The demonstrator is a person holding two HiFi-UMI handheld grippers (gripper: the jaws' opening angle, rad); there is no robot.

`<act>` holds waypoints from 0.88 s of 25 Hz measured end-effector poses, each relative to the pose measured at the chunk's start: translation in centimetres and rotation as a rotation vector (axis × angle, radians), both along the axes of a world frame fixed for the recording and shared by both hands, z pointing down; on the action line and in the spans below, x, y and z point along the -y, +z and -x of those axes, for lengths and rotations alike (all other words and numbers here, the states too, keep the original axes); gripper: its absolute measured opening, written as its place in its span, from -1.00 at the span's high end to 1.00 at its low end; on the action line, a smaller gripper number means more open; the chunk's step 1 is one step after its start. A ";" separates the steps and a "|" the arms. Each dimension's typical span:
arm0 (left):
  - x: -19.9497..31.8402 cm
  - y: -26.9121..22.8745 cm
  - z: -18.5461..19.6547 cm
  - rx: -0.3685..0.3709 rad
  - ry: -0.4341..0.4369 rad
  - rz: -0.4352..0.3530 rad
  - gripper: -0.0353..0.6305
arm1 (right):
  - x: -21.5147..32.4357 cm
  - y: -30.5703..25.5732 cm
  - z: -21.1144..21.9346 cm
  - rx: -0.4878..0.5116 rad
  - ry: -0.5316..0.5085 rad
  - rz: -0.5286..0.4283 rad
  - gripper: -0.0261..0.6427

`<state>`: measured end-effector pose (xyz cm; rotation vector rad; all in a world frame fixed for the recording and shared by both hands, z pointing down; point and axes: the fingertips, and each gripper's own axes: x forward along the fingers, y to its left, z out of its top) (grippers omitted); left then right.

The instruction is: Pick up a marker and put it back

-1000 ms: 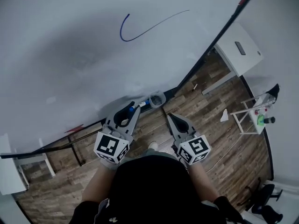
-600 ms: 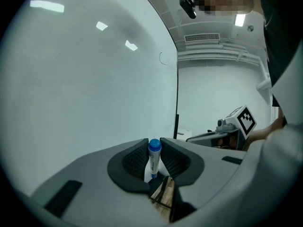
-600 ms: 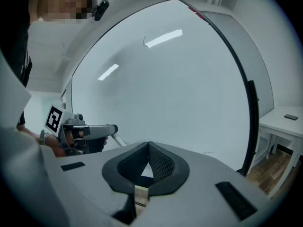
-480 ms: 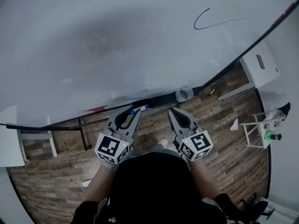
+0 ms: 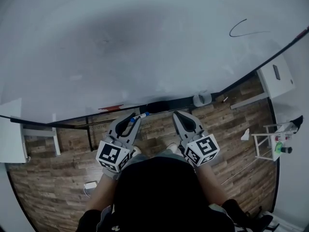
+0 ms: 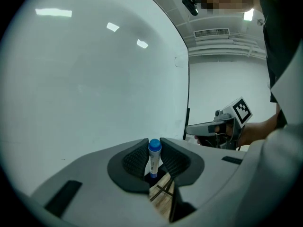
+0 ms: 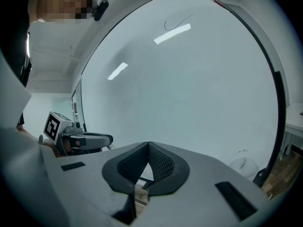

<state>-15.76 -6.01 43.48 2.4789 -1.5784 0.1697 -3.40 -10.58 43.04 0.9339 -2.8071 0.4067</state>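
Observation:
My left gripper [image 5: 134, 117] is shut on a white marker [image 5: 138, 115] with a blue cap. In the left gripper view the marker [image 6: 154, 161] stands upright between the ribbed pads, cap on top. This gripper hangs just in front of the whiteboard [image 5: 145, 47], above its tray ledge [image 5: 96, 122]. Beside it, my right gripper [image 5: 176, 114] is shut with nothing in it; its pads [image 7: 158, 162] meet at the tips. A thin curved line [image 5: 245, 29] is drawn far right on the board. A red marker [image 5: 114, 108] lies on the ledge.
A dark eraser [image 5: 158, 106] and a pale cup [image 5: 202, 99] sit along the ledge. White tables stand at the right [image 5: 278, 77] and left [image 5: 11, 140]. A small rack [image 5: 270, 141] with bottles stands on the wooden floor [image 5: 58, 192] at the right.
Both grippers have travelled left along the board; the drawn line and the cup have slid to the right of the view. The left gripper still holds the marker, a little lower.

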 end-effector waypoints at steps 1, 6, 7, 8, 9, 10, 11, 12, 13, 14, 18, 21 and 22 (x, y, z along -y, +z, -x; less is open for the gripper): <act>-0.1 0.1 0.2 -0.001 -0.004 0.003 0.64 | 0.0 0.0 0.2 0.000 -0.001 0.001 0.83; -0.1 0.5 1.0 0.008 -0.009 0.004 0.64 | 0.1 0.2 0.7 -0.004 -0.002 0.005 0.84; 0.0 0.6 1.0 0.009 -0.007 0.006 0.64 | 0.2 0.3 0.7 -0.004 0.002 0.008 0.83; 0.1 0.6 1.0 0.010 -0.006 0.008 0.64 | 0.3 0.4 0.6 -0.003 0.006 0.011 0.84; 0.2 0.6 1.0 0.010 -0.004 0.009 0.64 | 0.3 0.5 0.5 -0.003 0.009 0.012 0.84; 0.3 0.6 0.9 0.009 -0.001 0.008 0.64 | 0.4 0.5 0.4 -0.002 0.011 0.013 0.84; 0.4 0.5 0.8 0.008 0.002 0.007 0.64 | 0.4 0.5 0.3 -0.001 0.014 0.014 0.84; 0.5 0.5 0.6 0.007 0.006 0.008 0.64 | 0.4 0.5 0.1 0.000 0.017 0.014 0.84; 0.6 0.5 0.3 0.007 0.011 0.009 0.64 | 0.4 0.5 -0.1 0.000 0.020 0.014 0.84; 0.8 0.6 0.0 0.007 0.017 0.010 0.64 | 0.4 0.5 -0.3 0.000 0.023 0.014 0.83; 1.4 0.4 -1.8 0.012 0.051 0.012 0.64 | 0.7 0.2 -2.2 0.004 0.055 0.018 0.84; 2.0 0.2 -3.3 0.017 0.091 0.003 0.64 | 1.1 0.3 -3.9 0.004 0.089 0.018 0.84; 2.3 0.2 -3.8 0.015 0.102 0.003 0.64 | 1.3 0.3 -4.6 0.003 0.103 0.017 0.84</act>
